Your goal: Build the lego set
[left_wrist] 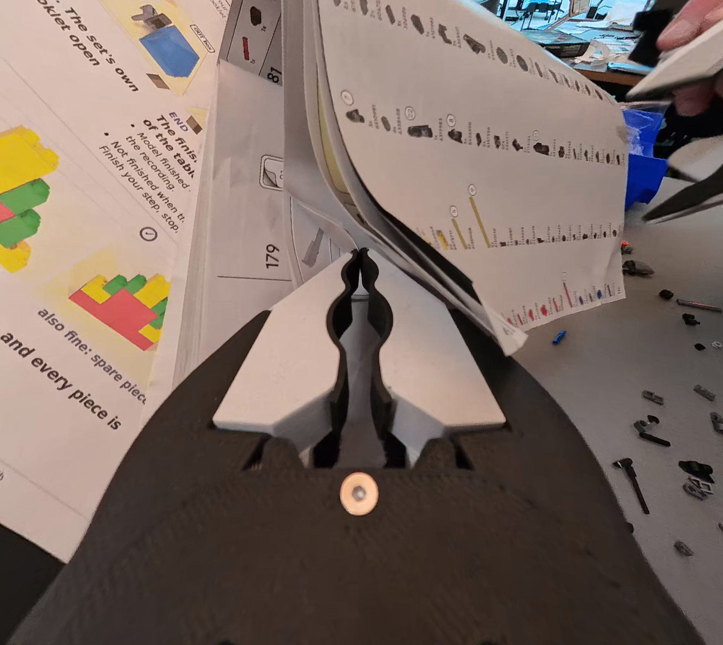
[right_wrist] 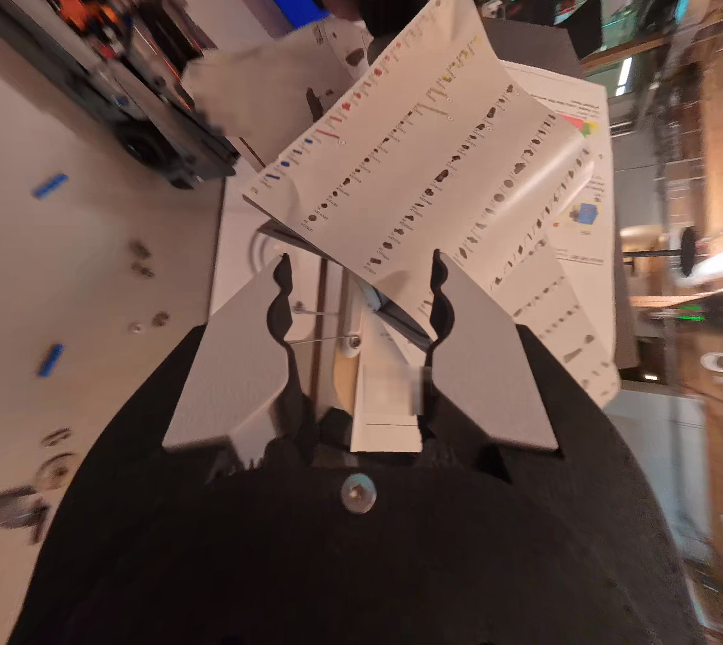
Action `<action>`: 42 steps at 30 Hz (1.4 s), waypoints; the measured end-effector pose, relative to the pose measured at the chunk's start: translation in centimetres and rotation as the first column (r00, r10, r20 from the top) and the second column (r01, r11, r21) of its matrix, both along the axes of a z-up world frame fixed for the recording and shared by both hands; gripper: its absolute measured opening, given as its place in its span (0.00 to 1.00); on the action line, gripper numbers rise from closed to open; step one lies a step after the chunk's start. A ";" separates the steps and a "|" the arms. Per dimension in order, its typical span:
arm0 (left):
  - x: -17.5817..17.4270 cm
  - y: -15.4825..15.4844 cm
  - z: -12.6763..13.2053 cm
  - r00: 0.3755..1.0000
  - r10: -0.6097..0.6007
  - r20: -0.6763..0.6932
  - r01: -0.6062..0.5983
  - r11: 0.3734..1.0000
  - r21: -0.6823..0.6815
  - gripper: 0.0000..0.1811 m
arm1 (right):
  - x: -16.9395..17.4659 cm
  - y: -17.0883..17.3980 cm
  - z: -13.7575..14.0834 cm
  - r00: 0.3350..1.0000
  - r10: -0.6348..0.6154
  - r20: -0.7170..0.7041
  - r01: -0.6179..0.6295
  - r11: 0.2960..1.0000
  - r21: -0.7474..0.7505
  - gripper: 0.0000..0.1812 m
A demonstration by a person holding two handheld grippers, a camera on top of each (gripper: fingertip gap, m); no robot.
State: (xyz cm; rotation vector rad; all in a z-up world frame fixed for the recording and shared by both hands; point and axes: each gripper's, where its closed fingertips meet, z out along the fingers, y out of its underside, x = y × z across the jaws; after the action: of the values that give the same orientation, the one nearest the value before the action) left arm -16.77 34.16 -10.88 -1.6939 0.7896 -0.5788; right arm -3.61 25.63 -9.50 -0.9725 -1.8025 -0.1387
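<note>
Left tool (left_wrist: 360, 254): I am seeing its two grey fingers (left_wrist: 301, 348) pressing together at the tips, clenched. Whether a thin page edge is sitting between them I cannot tell; the tips are resting right at the booklet's lower edge.

Right tool (right_wrist: 362, 258): I am seeing it spread wide, released, gripping nothing; its fingers (right_wrist: 242, 360) are standing on either side of the booklet's near pages. In the left wrist view it is showing at the right edge (left_wrist: 680, 141), a hand (left_wrist: 692, 31) holding it.

Instruction booklet (left_wrist: 469, 141): it is lying on the counter, several pages lifting and curling upward. The raised page is showing rows of small part pictures, mostly dark, with some yellow, red and blue. In the right wrist view the same page (right_wrist: 410, 164) is tilting above the open tool.

Printed sheet (left_wrist: 90, 195): it is lying flat to the left of the booklet, bearing text and drawings of yellow, green and red bricks.

Counter (left_wrist: 610, 383): pale grey, carrying everything here.

Lego pieces (left_wrist: 649, 430): small dark and grey parts are lying scattered on the counter right of the booklet, well apart from the left tool; a blue pin (left_wrist: 559, 337) is lying near the page corner.

Blue bin (left_wrist: 641, 172): it is standing behind the raised page.

Set box (right_wrist: 129, 86): blurred, dark, lying at the upper left in the right wrist view.
</note>
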 end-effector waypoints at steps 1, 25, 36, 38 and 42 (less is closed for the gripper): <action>0.1 0.0 0.0 1.000 -0.003 0.002 0.003 1.000 0.000 0.00 | -0.2 0.4 -0.4 1.000 -0.004 0.009 0.004 0.999 0.054 0.38; 0.0 0.0 0.1 1.000 -0.005 0.008 0.005 1.000 -0.004 0.00 | 3.1 6.4 8.3 0.883 -0.163 -0.440 0.175 0.984 -0.013 0.00; -0.7 0.0 0.2 1.000 0.009 0.013 -0.009 1.000 -0.012 0.00 | 8.1 5.4 10.9 0.843 -0.212 -0.494 0.297 0.950 0.099 0.22; -0.9 0.0 0.2 1.000 0.017 0.012 -0.017 1.000 -0.015 0.00 | 5.7 3.0 7.5 0.943 -0.127 -0.309 0.157 0.985 0.075 0.27; -1.2 -0.1 0.5 1.000 0.012 0.029 -0.011 1.000 -0.026 0.00 | 3.3 4.0 2.7 0.982 -0.146 -0.123 0.155 0.986 0.068 0.36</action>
State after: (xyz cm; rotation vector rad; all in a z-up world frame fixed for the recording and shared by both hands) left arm -17.95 34.05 -10.35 -1.7084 0.7540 -0.6071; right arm -0.32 29.66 -6.80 -1.0401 -1.6039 -0.2393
